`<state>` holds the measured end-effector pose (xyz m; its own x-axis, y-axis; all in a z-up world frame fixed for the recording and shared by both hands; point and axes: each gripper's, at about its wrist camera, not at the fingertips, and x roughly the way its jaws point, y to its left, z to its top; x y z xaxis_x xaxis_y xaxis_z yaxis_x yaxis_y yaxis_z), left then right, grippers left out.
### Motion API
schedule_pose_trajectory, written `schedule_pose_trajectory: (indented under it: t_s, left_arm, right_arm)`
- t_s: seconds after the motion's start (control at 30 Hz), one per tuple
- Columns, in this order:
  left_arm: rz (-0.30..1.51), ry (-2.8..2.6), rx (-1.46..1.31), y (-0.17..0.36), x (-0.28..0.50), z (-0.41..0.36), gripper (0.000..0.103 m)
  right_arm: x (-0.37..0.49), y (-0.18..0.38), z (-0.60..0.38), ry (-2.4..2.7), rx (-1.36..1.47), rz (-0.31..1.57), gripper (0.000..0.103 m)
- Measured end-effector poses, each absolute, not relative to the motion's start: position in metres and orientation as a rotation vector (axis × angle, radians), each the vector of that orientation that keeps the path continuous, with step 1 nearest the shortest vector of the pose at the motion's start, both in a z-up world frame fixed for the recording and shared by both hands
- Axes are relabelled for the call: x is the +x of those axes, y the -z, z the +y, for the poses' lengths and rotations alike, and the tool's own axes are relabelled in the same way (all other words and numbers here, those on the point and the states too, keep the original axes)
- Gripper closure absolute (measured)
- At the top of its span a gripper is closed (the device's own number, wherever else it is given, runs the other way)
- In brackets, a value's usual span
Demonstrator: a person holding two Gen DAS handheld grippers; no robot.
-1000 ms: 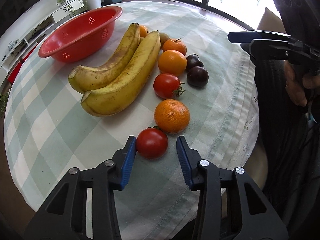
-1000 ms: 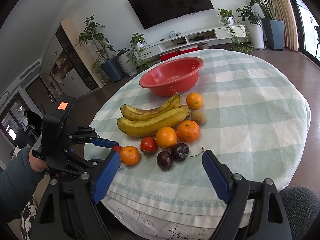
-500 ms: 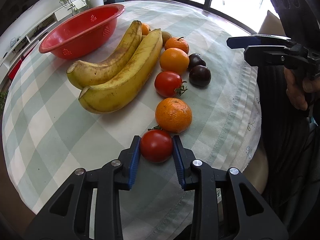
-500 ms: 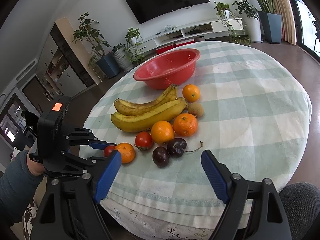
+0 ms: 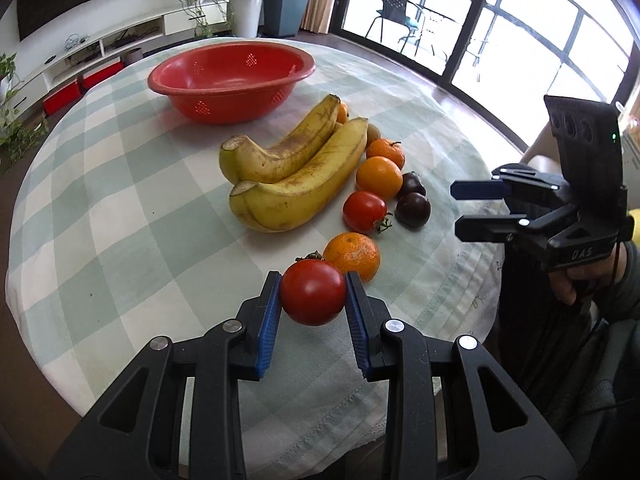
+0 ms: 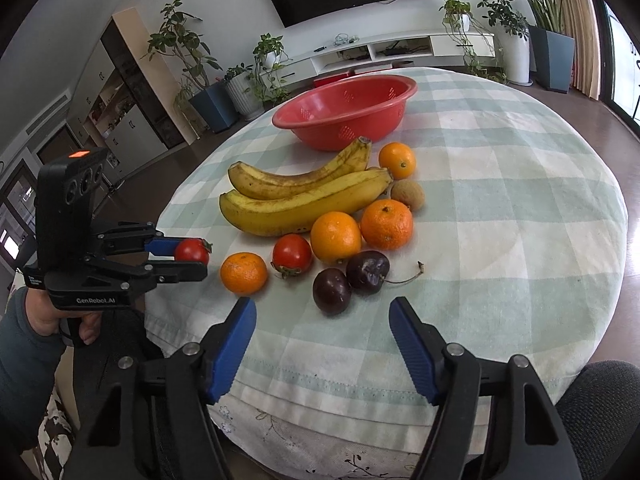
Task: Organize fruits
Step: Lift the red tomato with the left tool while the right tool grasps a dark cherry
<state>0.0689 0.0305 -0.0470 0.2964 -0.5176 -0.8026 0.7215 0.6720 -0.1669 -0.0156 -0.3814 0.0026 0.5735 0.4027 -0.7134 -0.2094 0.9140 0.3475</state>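
Observation:
My left gripper (image 5: 313, 300) is shut on a red tomato (image 5: 313, 298) and holds it just above the checked cloth; it also shows in the right wrist view (image 6: 192, 251). Beyond it lie a mandarin (image 5: 352, 256), a second tomato (image 5: 365, 212), two dark plums (image 5: 413, 209), oranges (image 5: 379, 177) and two bananas (image 5: 300, 196). A red colander bowl (image 5: 232, 80) stands at the far side, empty. My right gripper (image 6: 323, 320) is open and empty, near the table's edge in front of the plums (image 6: 332, 291).
The round table (image 6: 520, 240) has a green-and-white checked cloth. A small brown fruit (image 6: 407, 196) and another orange (image 6: 397, 160) lie behind the bananas. Potted plants, a TV shelf and windows surround the table.
My left gripper closed on the nearest tomato and lifted it slightly off the cloth. The right gripper stayed open and moved a little closer to the table.

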Motion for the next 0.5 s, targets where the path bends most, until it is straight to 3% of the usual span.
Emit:
schedule_pose_trajectory:
  t_s: [0.23, 0.5]
  left_arm:
    - [0.908, 0.76, -0.013, 0.037, 0.065, 0.061, 0.074]
    - [0.842, 0.765, -0.169, 0.034, 0.054, 0.066, 0.074]
  right_arm:
    - [-0.006, 0.008, -0.365, -0.339, 0.166, 0.939, 0.054]
    - [0.006, 0.013, -0.36, -0.284, 0.14, 0.972, 0.057]
